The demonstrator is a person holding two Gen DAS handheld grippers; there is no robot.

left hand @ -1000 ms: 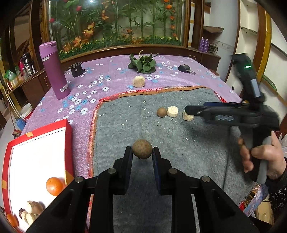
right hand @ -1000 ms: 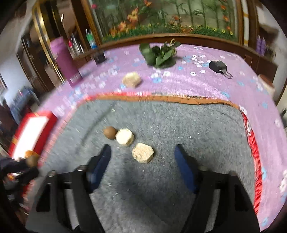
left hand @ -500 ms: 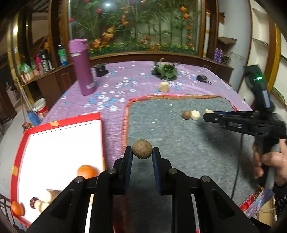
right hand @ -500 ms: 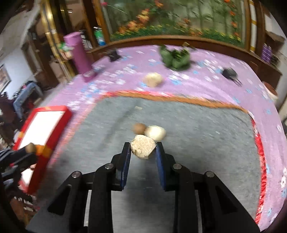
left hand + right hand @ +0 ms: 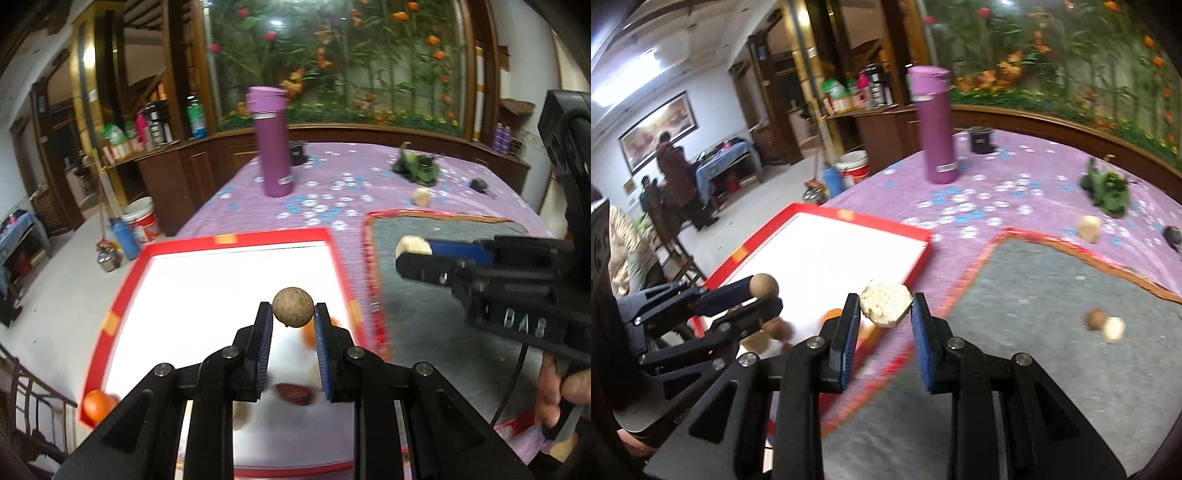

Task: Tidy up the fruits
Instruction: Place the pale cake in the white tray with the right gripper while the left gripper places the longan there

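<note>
My left gripper is shut on a round brown fruit and hovers over the red-rimmed white tray. In the tray lie an orange, a second orange partly hidden behind the finger, and a dark reddish piece. My right gripper is shut on a pale rough chunk above the tray's right edge. The left gripper with its brown fruit shows in the right wrist view. On the grey mat remain a small brown fruit and a pale one, touching.
A purple flask stands on the flowered purple cloth behind the tray. Further back are a pale chunk, green leaves, a black cup and a black key fob. A hand holds the right gripper's handle. People stand in the room at left.
Both grippers have swung left from the grey mat to the tray. The right gripper, open a second ago, shut on the pale chunk and lifted it. The left still holds its brown fruit.
</note>
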